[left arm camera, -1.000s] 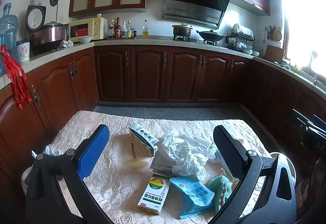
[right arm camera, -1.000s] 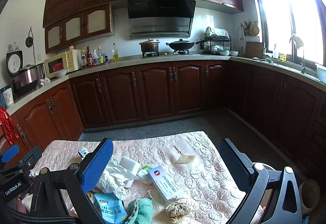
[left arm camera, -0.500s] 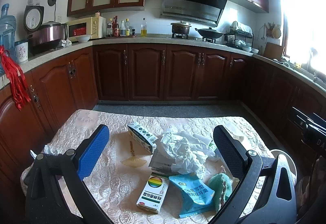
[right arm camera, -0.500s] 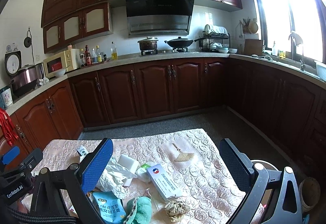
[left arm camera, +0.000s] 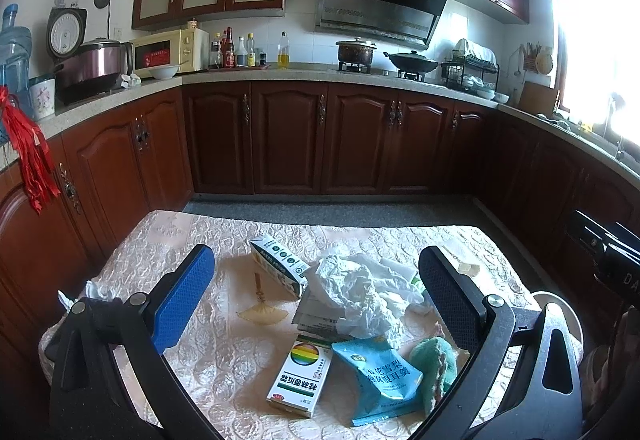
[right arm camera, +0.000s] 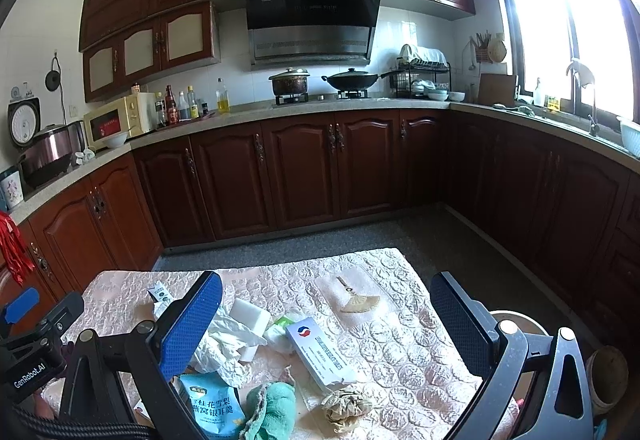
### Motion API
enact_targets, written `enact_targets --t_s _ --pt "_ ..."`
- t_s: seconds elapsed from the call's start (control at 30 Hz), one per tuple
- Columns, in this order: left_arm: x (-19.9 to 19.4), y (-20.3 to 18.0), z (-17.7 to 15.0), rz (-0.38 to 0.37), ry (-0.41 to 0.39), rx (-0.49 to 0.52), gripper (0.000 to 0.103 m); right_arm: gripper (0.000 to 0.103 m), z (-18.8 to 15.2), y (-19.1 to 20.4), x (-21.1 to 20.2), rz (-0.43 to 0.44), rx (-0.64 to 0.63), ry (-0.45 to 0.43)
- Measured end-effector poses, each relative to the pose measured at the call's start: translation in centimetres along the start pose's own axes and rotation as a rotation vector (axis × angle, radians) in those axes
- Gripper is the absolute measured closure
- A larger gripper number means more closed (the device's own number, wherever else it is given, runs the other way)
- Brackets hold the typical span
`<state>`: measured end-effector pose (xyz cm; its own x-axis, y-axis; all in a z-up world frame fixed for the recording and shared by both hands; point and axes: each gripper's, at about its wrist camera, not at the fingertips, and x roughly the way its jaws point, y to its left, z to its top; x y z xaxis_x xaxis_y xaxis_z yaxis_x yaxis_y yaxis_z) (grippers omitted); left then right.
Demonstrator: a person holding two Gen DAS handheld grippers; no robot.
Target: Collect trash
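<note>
Cream embossed cloth (left arm camera: 224, 344), light-blue packet (left arm camera: 380, 376), teal rag (left arm camera: 436, 364), white crumpled paper (left arm camera: 360, 296), rainbow-striped white box (left arm camera: 300, 376).

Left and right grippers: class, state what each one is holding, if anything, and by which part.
Nothing is held. The left gripper and the right gripper are both open above the trash on the table, touching none of it.

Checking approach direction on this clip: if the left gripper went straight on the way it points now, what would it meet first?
Most likely the crumpled white plastic heaped mid-table, which lies between the open fingers of the left gripper. The green-dotted carton sits just to its left. Depth is hard to judge through the fisheye.
</note>
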<state>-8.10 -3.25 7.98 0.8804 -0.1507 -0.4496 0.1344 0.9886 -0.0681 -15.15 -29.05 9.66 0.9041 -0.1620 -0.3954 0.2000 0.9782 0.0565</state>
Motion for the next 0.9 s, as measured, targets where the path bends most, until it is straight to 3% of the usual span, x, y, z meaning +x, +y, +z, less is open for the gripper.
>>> enact_targets --t_s 0.9 --pt "1.0 0.1 -0.8 0.001 0.03 0.004 0.001 0.0 -0.4 0.2 1.1 -0.011 -0.019 0.07"
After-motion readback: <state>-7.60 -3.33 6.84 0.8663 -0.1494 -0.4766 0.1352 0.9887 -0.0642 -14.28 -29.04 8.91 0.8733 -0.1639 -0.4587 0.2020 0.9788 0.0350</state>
